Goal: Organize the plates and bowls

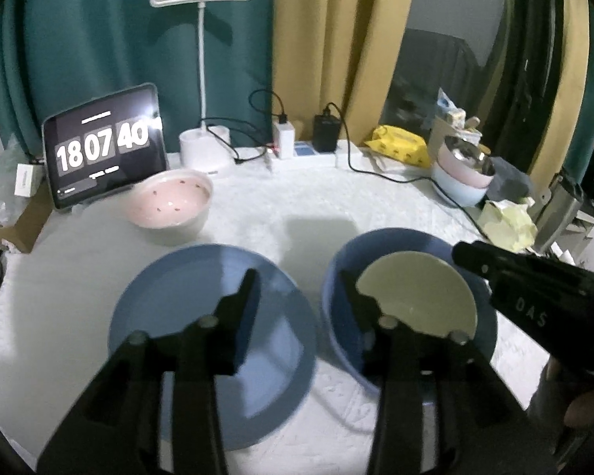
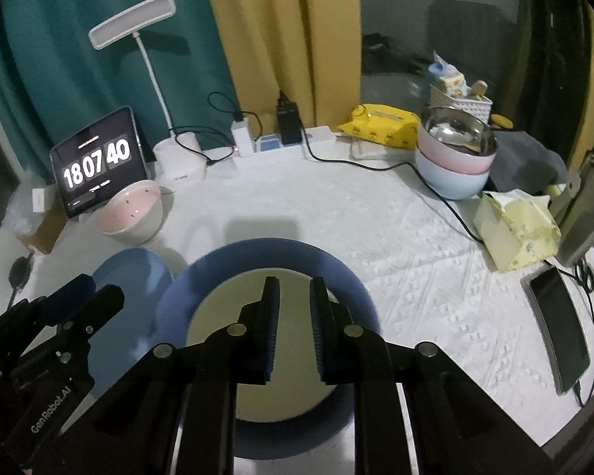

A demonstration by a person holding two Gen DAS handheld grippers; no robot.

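The left gripper (image 1: 297, 289) was seen spread, nothing pinched, over the gap between the blue plate (image 1: 202, 316) at lower centre and the blue bowl (image 1: 412, 261) to its right. The right gripper (image 2: 293, 297) was held narrowly parted and empty above the pale plate (image 2: 221, 312) lying inside that bowl.

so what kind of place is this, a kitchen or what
Probably a table in a home room, not a proper kitchen: curtains hang right behind it, a desk lamp and a tablet showing a clock stand on the white cloth among the bowls.
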